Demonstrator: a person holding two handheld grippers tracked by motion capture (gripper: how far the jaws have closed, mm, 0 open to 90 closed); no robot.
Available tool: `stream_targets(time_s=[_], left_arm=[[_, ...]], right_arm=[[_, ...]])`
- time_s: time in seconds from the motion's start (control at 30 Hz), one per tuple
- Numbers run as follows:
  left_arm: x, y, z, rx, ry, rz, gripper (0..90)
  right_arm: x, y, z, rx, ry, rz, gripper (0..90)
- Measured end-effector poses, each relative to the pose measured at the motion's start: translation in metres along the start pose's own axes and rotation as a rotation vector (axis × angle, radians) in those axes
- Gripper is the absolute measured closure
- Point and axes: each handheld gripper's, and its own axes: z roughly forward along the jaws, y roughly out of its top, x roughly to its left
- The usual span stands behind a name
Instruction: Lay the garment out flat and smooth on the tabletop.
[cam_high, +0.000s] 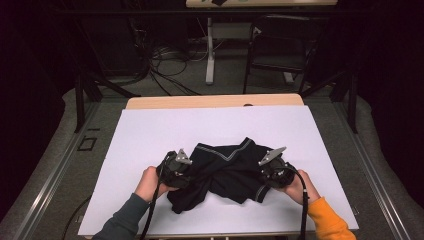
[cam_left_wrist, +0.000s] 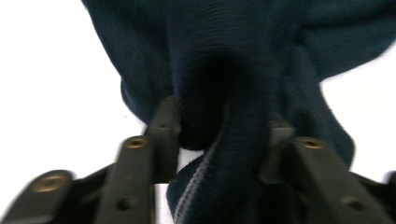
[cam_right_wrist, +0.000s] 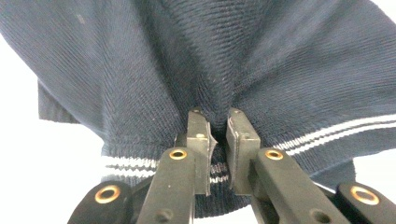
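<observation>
A dark navy garment (cam_high: 225, 172) with thin white stripes lies crumpled on the white sheet (cam_high: 150, 135) near the table's front edge. My left gripper (cam_high: 191, 172) is at its left side. In the left gripper view the jaws (cam_left_wrist: 222, 126) stand apart with a bunched fold of the garment (cam_left_wrist: 224, 60) loosely between them, and a sliver of white shows beside the left pad. My right gripper (cam_high: 261, 175) is at the garment's right side. In the right gripper view its jaws (cam_right_wrist: 217, 123) pinch a ridge of the cloth (cam_right_wrist: 210, 60) just above the striped hem.
The white sheet covers a wooden table whose far edge (cam_high: 215, 101) shows beyond it. Past the table stand a dark folding chair (cam_high: 280, 50) and a white table leg (cam_high: 210, 55), with cables (cam_high: 170, 65) on the floor. Bare sheet lies behind the garment and on both sides.
</observation>
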Motion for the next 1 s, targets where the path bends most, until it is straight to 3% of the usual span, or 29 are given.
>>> stream_targets(time_s=[0.07,0.17,0.33,0.43,0.47,0.53,0.6,0.63,0.67,0.73,0.77,0.8,0.83,0.9,1.0], left_arm=[[0.002,0.0,-0.002,-0.006,0.012,-0.016,40.7],[0.013,-0.001,-0.016,-0.066,0.026,-0.06,34.0],[0.032,-0.003,-0.04,-0.199,0.08,-0.154,31.6],[0.04,-0.001,-0.035,-0.233,0.126,-0.198,32.2],[0.046,0.005,-0.02,-0.228,0.14,-0.219,32.4],[0.049,0.008,-0.011,-0.208,0.134,-0.223,32.9],[0.053,0.012,0.009,-0.166,0.083,-0.245,33.7],[0.053,0.013,0.018,-0.131,0.059,-0.246,33.7],[0.052,0.012,0.025,-0.107,0.043,-0.233,37.1],[0.047,0.012,0.033,-0.072,0.035,-0.212,39.2],[0.047,0.012,0.034,-0.076,0.029,-0.212,39.2],[0.046,0.012,0.035,-0.081,0.031,-0.206,44.4],[0.046,0.011,0.036,-0.08,0.028,-0.21,45.5],[0.047,0.01,0.038,-0.078,0.014,-0.21,54.0],[0.046,0.009,0.042,-0.089,0.001,-0.21,61.7]], right_arm=[[-0.001,0.0,0.002,0.004,0.006,-0.005,81.2],[-0.003,0.002,0.002,0.003,0.022,-0.008,79.1],[-0.005,0.001,0.006,0.011,0.042,0.007,78.5],[-0.006,0.001,0.008,0.008,0.047,0.006,77.6],[-0.006,0.002,0.007,0.018,0.047,0.004,77.2],[-0.006,0.002,0.008,0.019,0.048,-0.005,75.9],[-0.005,0.002,0.008,0.011,0.058,-0.007,72.1],[-0.005,0.002,0.008,0.011,0.058,-0.007,72.1],[-0.007,0.003,0.005,0.02,0.079,-0.014,65.3],[-0.009,0.004,0.003,0.012,0.099,-0.003,61.7],[-0.012,0.005,-0.001,-0.01,0.117,-0.002,58.0],[-0.022,0.006,-0.014,-0.096,0.161,0.029,54.9],[-0.029,0.007,-0.022,-0.145,0.168,0.055,54.9],[-0.043,0.009,-0.034,-0.242,0.128,0.12,53.2],[-0.057,0.013,-0.031,-0.268,-0.077,0.196,51.2]])
